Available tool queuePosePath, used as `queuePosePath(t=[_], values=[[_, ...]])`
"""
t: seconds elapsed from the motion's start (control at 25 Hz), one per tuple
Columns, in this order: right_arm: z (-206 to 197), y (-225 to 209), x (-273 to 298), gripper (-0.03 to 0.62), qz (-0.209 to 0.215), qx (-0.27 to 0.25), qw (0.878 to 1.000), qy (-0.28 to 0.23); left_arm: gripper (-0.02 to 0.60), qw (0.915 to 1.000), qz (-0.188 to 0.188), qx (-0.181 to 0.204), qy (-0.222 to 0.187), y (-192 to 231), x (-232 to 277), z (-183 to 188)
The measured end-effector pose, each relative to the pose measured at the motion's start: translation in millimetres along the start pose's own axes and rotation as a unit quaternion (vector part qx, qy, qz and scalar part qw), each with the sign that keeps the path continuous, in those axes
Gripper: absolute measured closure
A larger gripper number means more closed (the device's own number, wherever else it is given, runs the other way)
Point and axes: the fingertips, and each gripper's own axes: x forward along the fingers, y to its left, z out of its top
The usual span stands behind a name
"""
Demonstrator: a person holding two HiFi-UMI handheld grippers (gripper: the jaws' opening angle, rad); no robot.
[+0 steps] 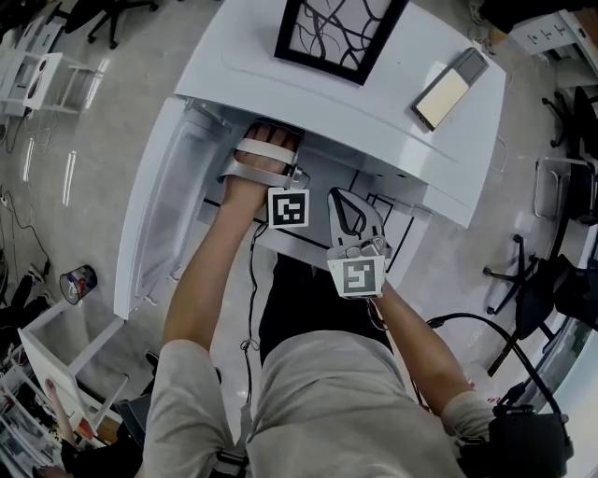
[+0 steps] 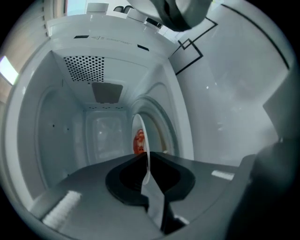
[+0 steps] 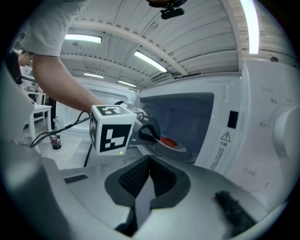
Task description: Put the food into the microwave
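The microwave (image 1: 374, 103) stands with its door (image 1: 154, 196) swung wide open on the left; past the door the person's left hand (image 1: 266, 159) reaches into the mouth of the oven. The left claw (image 2: 148, 171) is pinching the near rim of a thin white plate (image 2: 142, 126), which its own view shows edge-on between the jaws. The plate sits inside the white cavity, towards its front edge, with a red piece of food (image 2: 139, 142) on it; whether it rests on the cavity floor I cannot tell. On the microwave's top, a black-framed picture (image 1: 341, 28) lies at the far edge; a flat grey-and-cream device (image 1: 450, 89) lies near the right far corner. To the right, the right claw (image 3: 146, 176) hangs outside the oven, in front of its opening, its jaws pressed together with nothing between them; it points at the plate and the left claw's marker cube (image 3: 112, 127). The control panel (image 3: 269, 140) is furthest right.
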Motion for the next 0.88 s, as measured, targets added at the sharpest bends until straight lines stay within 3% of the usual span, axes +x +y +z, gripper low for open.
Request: queuePosePath(t=[0.12,0.32,0.52,0.88], values=[[-1,6,5,0.583,0.019,0.004,1.0,0.002,0.531,0.9962,-0.082,-0.023,-0.017,-12,2,3],[-2,14,4,0.583,0.039,-0.001,0.999,0.012,0.512,0.9784,-0.201,-0.045,-0.015,-27,3,3],[1,14,0,0.583,0.048,-0.009,0.999,0.011,0.485,0.9686,-0.227,-0.094,-0.037,-25,0,3],[4,20,-5,0.583,0.063,0.003,0.998,0.006,0.443,0.9598,-0.227,-0.158,-0.046,-26,-15,-2]])
